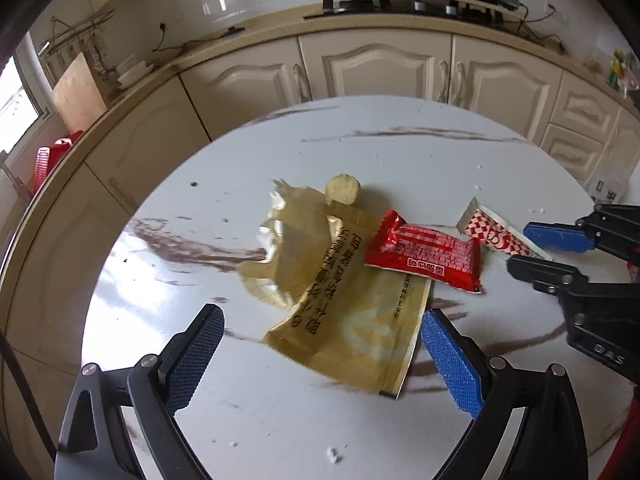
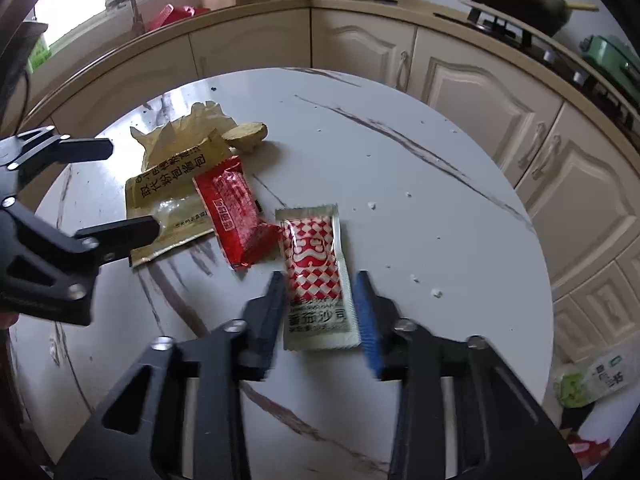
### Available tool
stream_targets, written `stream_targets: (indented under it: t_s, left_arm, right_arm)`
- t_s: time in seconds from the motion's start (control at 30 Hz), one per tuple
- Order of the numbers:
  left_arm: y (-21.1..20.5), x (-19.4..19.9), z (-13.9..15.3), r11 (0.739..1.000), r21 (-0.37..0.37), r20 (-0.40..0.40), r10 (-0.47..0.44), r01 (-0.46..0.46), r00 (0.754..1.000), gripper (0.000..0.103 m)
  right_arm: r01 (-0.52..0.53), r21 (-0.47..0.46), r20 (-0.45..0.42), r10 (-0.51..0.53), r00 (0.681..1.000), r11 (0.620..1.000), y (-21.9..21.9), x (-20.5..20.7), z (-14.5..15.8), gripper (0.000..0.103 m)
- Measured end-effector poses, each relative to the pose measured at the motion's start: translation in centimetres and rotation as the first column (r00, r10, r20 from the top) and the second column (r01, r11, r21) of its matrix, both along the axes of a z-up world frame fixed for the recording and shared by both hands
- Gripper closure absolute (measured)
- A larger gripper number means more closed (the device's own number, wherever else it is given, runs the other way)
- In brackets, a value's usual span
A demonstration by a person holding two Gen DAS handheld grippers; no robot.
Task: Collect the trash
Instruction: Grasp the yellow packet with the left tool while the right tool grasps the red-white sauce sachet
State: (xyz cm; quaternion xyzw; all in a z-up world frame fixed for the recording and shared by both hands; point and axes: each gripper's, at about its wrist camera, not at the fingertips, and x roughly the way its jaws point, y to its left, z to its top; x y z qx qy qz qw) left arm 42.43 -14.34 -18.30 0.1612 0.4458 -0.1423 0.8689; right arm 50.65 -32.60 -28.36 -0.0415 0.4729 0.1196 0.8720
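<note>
A round white marble-patterned table [image 1: 280, 152] carries a torn gold foil wrapper [image 1: 340, 320] printed with black characters, lying between the wide-apart blue-padded fingers of the left gripper [image 1: 320, 356]. A small round beige biscuit [image 1: 343, 189] sits at the wrapper's far edge. A red foil wrapper [image 1: 428, 252] overlaps the gold one. At the right, the right gripper [image 1: 536, 250] straddles a red-and-white checked sachet [image 1: 492, 236].

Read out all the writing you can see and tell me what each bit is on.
"番茄沙司": ketchup sachet, near its bottom edge.
"DAS", apparently: body of the right gripper.
Gold wrapper: large Chinese print, not clear enough to quote.
Red wrapper: boxed label, too blurred.
Floor bag: print too blurred.
</note>
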Motion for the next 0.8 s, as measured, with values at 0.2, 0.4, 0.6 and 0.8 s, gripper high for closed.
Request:
stream_targets:
  t_s: [0.2, 0.4, 0.6, 0.8]
  left_arm:
    - [-1.4, 2.5, -1.0, 0.999, 0.021, -0.023, -0.043, 0.044, 0.999, 0.005]
    - [-0.2, 4.7, -1.8, 0.993, -0.111, -0.096, -0.053, 0.042, 0.994, 0.028]
    - [0.4, 5.2, -2.1, 0.990, -0.127, -0.097, -0.066, 0.054, 0.993, 0.048]
    - [1.0, 3.8, -1.3, 0.993, -0.117, -0.086, -0.033, 0.022, 0.996, 0.069]
  right_arm:
    - [-0.024, 0.032, 0.001, 0.024, 1.000, 0.999, -0.2, -0.5, 0.1, 0.082]
    - [-0.025, 0.070, -0.003, 0.026, 1.000, 0.997, -0.3, -0.8, 0.2, 0.083]
    - [-0.018, 0.107, -0.005, 0.018, 1.000, 0.994, -0.4, -1.0, 0.2, 0.085]
    - [-0.019, 0.142, -0.008, 0.020, 1.000, 0.990, -0.1, -1.9, 0.2, 0.089]
